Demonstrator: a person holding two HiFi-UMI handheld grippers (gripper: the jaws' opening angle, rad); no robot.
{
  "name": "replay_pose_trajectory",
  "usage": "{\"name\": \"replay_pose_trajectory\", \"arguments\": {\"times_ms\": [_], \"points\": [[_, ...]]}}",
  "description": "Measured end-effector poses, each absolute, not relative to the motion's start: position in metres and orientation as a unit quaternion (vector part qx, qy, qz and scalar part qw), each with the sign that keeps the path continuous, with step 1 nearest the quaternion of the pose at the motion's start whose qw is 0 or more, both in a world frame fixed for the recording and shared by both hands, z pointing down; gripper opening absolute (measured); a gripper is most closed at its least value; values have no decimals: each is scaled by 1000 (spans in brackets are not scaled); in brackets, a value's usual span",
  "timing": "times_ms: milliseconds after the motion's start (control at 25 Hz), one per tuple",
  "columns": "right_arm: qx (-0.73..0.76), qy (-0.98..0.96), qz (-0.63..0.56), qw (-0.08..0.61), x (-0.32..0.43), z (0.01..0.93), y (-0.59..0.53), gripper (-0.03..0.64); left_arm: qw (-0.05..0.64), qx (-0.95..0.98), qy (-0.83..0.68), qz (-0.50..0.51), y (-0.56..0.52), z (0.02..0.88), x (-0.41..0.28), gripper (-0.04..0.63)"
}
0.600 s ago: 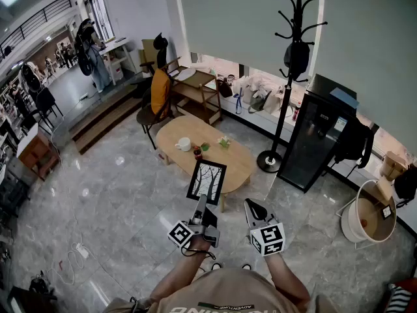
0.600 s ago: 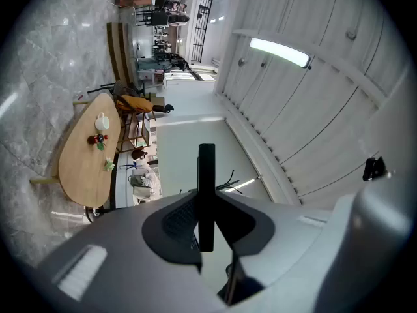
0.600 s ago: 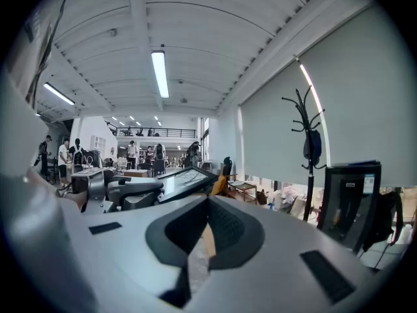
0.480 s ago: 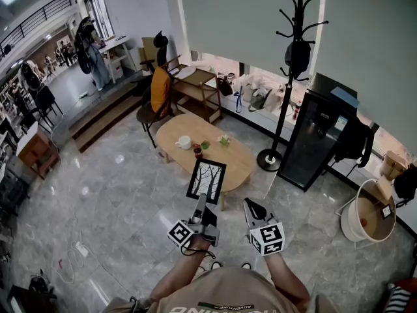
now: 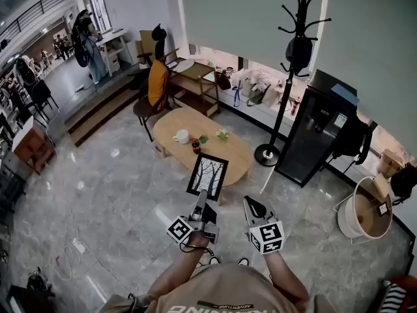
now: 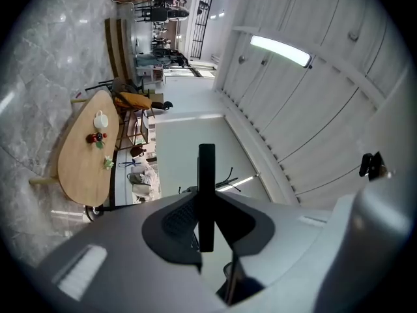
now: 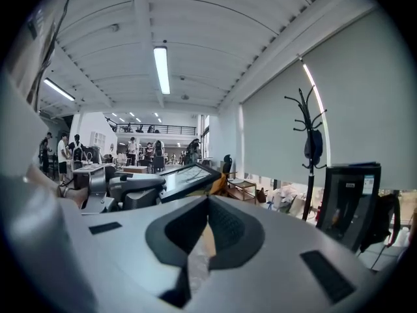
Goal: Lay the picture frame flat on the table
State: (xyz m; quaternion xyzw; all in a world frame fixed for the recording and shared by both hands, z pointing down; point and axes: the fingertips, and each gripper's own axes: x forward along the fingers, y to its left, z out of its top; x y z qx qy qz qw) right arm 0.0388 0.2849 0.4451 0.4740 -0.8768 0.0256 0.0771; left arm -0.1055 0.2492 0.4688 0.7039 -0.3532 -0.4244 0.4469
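A black picture frame with a tree drawing hangs in the air, just short of the oval wooden table's near end. My left gripper is shut on the frame's lower edge. In the left gripper view the frame stands edge-on, pinched between the jaws of that gripper, and the table lies far off at the left. My right gripper is beside the left one, shut and empty. The right gripper view shows its jaws meeting, with the frame off to the left.
On the table stand a white mug, a small red item and a little plant. A chair with an orange cushion, a coat rack, a black cabinet and a white bucket surround it.
The head view has shifted a little and the table and room sit slightly higher and nearer. The frame stays in the left gripper's hold; the right gripper is unchanged.
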Motion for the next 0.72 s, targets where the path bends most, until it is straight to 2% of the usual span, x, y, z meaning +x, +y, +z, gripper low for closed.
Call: {"name": "replay_pose_trajectory", "arguments": {"times_ms": [720], "points": [[487, -866, 59, 96, -6, 480, 267, 5, 488, 682, -353, -414, 224, 508, -156, 75]]}}
